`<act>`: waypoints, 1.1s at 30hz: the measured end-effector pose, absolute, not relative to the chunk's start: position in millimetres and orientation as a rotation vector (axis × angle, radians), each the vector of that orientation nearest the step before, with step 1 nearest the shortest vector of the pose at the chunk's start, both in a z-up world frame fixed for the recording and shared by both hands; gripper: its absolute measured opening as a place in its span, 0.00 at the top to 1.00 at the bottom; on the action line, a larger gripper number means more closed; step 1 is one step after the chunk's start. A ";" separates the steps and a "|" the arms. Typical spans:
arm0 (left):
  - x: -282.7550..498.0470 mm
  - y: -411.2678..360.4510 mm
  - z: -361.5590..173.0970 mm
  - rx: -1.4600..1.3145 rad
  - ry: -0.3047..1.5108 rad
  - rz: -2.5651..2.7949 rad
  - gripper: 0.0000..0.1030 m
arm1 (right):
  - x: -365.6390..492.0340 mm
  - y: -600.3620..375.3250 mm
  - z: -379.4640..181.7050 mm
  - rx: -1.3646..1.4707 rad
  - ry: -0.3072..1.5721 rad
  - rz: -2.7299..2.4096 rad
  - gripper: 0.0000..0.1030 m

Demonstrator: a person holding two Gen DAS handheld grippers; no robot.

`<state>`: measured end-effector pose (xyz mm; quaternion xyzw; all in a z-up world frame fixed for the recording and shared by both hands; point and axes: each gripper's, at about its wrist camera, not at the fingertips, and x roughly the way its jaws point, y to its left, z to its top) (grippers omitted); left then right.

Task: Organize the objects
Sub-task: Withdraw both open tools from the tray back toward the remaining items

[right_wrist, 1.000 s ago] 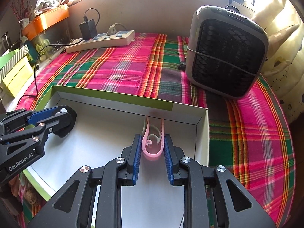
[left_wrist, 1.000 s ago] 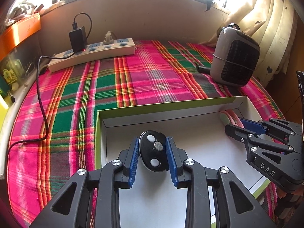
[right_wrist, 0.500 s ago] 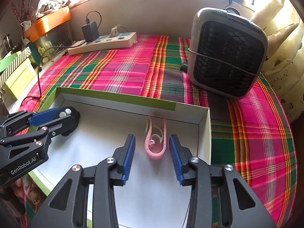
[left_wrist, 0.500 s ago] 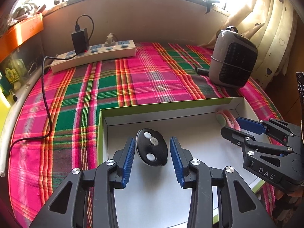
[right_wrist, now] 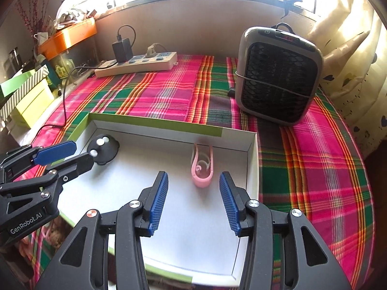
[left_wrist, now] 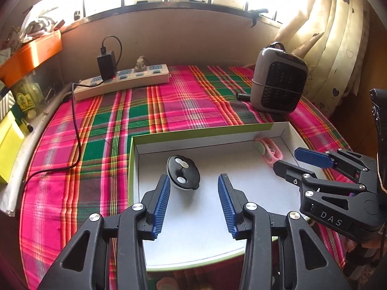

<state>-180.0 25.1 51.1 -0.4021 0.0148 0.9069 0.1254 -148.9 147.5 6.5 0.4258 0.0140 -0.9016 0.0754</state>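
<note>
A shallow white box with a green rim [left_wrist: 198,130] [right_wrist: 154,122] lies on the plaid cloth. A black round disc with silver studs [left_wrist: 183,172] [right_wrist: 103,149] lies in its left part. A pink clip [left_wrist: 269,152] [right_wrist: 202,169] lies in its right part. My left gripper [left_wrist: 193,201] is open and empty, just behind the disc; it also shows at the left of the right wrist view [right_wrist: 70,154]. My right gripper [right_wrist: 193,198] is open and empty, just behind the clip; it also shows in the left wrist view [left_wrist: 290,162].
A grey fan heater [left_wrist: 278,87] [right_wrist: 278,77] stands at the back right of the table. A white power strip with a black charger [left_wrist: 121,79] [right_wrist: 135,64] lies along the back wall, its cable [left_wrist: 76,130] trailing left. Boxes [right_wrist: 29,96] sit at the left.
Both grippers opened and pulled back. The left one let go of the black disc and the right one let go of the pink clip; both objects now lie in the box.
</note>
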 end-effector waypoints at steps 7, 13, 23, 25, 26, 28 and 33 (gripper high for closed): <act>-156.6 27.1 56.8 -1.143 0.062 2.675 0.61 | -130.4 148.9 13.4 1.240 0.028 -2.712 0.54; -135.5 24.0 63.8 -1.111 0.034 2.698 0.61 | -110.9 150.8 20.7 1.203 0.008 -2.721 0.53; -108.9 7.8 61.9 -1.127 -0.054 2.710 0.61 | -83.6 155.1 20.4 1.188 -0.022 -2.724 0.53; -104.5 5.5 59.7 -1.140 -0.053 2.711 0.61 | -78.9 154.8 20.0 1.186 -0.019 -2.722 0.53; -102.5 5.0 58.9 -1.143 -0.048 2.712 0.61 | -76.5 155.3 19.4 1.188 -0.017 -2.724 0.53; -96.5 3.0 56.9 -1.145 -0.047 2.712 0.61 | -71.6 156.2 19.3 1.184 -0.021 -2.727 0.53; -85.6 -4.0 53.2 -1.145 -0.069 2.709 0.61 | -58.1 157.8 17.7 1.175 -0.024 -2.723 0.53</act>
